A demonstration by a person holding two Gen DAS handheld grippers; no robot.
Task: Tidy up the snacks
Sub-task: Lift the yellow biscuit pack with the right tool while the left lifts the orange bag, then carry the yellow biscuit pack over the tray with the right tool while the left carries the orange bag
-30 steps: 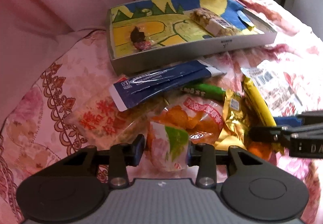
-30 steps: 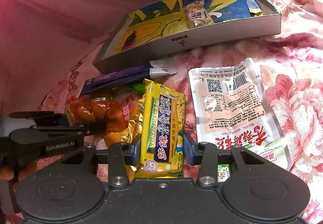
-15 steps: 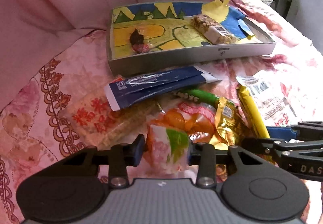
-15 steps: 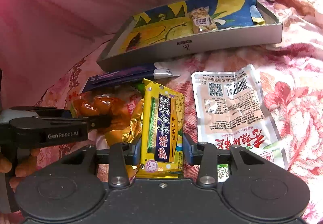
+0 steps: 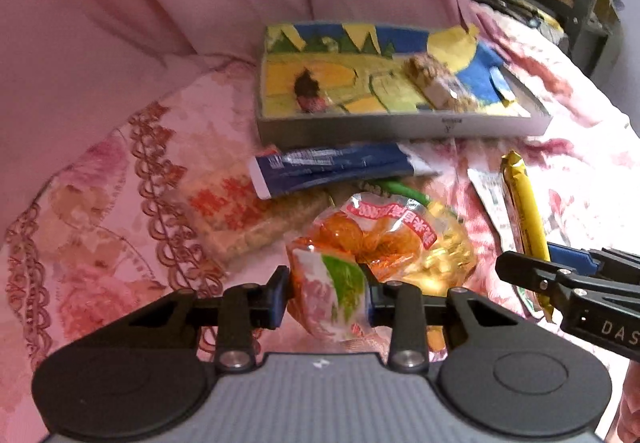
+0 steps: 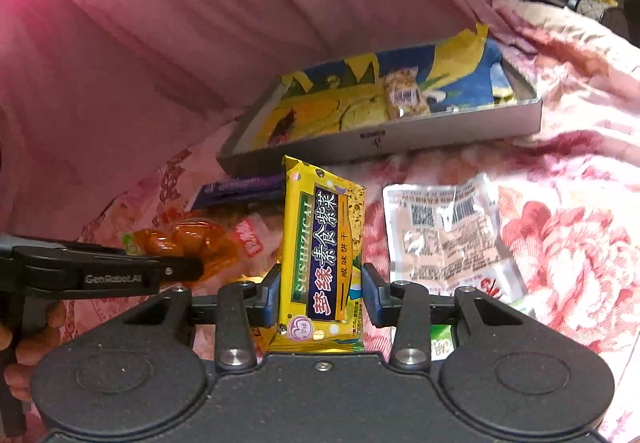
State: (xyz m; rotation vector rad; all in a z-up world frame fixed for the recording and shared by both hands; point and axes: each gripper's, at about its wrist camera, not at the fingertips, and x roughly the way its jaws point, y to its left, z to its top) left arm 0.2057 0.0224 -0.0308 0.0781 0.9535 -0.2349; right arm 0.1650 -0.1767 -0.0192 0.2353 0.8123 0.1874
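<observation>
Shallow grey box holds perhaps 2 snacks; left gripper clamps the clear orange-filled packet, right gripper the yellow biscuit packet; several packets remain on the floral quilt

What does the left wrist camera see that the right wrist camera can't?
Only the left wrist view: the left tool shut on an orange snack bag, a clear rice-cracker pack and a green wrapper.

Only the right wrist view: the front of the yellow biscuit pack gripped in the right tool, and the person's fingers on the other tool's handle.

Both: the grey tray holding a nut bar, the blue sachet, the white pouch and the pink floral bedspread.
</observation>
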